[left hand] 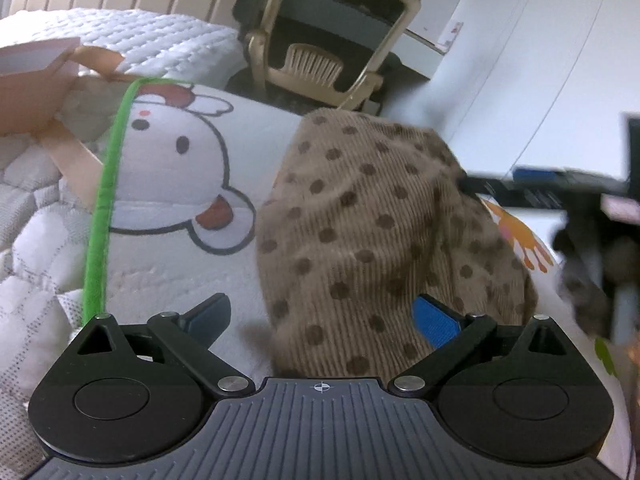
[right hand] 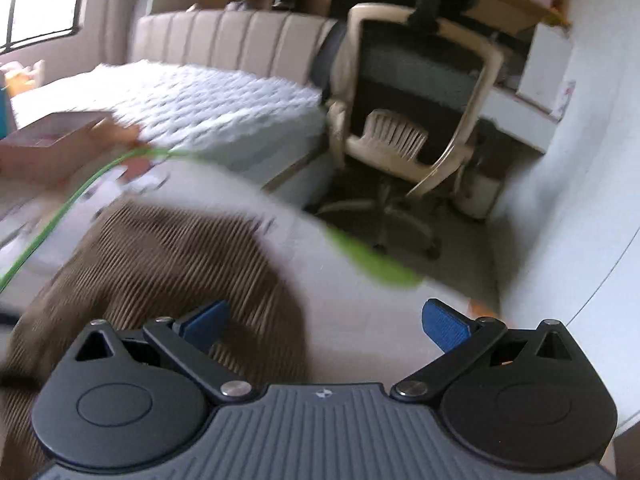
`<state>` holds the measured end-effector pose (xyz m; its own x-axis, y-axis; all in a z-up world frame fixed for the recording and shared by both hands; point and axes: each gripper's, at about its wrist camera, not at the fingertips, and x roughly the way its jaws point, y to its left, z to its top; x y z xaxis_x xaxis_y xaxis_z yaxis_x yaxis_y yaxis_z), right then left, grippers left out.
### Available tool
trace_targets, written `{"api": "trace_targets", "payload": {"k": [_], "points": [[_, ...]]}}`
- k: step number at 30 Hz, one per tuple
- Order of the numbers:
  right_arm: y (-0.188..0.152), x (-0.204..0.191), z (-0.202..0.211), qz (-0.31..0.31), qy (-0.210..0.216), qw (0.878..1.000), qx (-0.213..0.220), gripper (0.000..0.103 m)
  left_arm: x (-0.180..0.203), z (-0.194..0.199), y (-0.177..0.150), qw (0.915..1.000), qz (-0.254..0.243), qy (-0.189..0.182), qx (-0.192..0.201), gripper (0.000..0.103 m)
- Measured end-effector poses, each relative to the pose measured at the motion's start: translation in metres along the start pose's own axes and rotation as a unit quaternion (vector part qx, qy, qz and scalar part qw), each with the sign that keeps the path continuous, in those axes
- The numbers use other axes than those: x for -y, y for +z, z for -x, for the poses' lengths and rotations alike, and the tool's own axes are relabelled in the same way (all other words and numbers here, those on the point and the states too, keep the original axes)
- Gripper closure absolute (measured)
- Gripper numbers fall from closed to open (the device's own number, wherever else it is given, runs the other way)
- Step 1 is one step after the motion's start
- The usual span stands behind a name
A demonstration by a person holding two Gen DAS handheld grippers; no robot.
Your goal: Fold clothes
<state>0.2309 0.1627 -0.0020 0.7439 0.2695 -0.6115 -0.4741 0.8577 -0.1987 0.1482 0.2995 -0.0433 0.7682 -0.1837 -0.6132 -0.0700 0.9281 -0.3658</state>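
A tan corduroy garment with brown dots (left hand: 372, 240) lies bunched on a white cartoon-printed blanket (left hand: 176, 184). The left gripper (left hand: 324, 320) sits at the garment's near edge, jaws spread wide, its right blue pad against the fabric. A green cord (left hand: 105, 200) runs left of the garment. Behind the garment stands a beige office chair (left hand: 328, 40).

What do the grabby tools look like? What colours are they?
Both look the same. The left tool has black jointed arms with silver screws, two round black discs, a grey ribbed plate with a small crosshair mark, and blue ridged pads on its fingers. The right tool matches it: black arms, grey ribbed plate, blue pads. No cables or sleeves are visible.
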Motion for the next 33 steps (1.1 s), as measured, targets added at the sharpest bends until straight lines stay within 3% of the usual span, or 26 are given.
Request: {"api": "trace_targets", "payload": {"k": [3, 6, 12, 18, 22, 26, 33], "points": [[-0.03, -0.007, 0.002, 0.013, -0.008, 0.999, -0.036, 0.0, 0.007, -0.005, -0.004, 0.9998, -0.015, 0.0, -0.009, 0.002], [-0.049, -0.003, 0.012, 0.014, -0.026, 0.999, -0.032, 0.0, 0.013, -0.004, -0.008, 0.9994, -0.03, 0.006, -0.012, 0.002], [-0.054, -0.002, 0.038, 0.033, -0.058, 0.998, -0.011, 0.0, 0.014, 0.005, -0.006, 0.9997, -0.021, 0.013, -0.002, 0.002], [-0.052, -0.02, 0.068, 0.015, 0.022, 0.999, 0.039, 0.0, 0.014, 0.006, -0.004, 0.9995, -0.013, 0.028, 0.0, 0.002], [-0.059, -0.05, 0.065, 0.051, 0.07, 0.996, 0.036, 0.0, 0.014, 0.0, -0.009, 0.9989, -0.017, 0.042, -0.015, 0.002], [-0.072, -0.067, 0.052, 0.088, 0.038, 0.995, 0.028, 0.0, 0.019, 0.001, -0.013, 0.9981, -0.026, 0.051, -0.022, 0.002], [-0.076, -0.02, 0.061, 0.032, -0.057, 0.997, 0.034, 0.0, 0.031, 0.01, -0.028, 0.9966, -0.053, 0.056, -0.03, 0.002]]}}
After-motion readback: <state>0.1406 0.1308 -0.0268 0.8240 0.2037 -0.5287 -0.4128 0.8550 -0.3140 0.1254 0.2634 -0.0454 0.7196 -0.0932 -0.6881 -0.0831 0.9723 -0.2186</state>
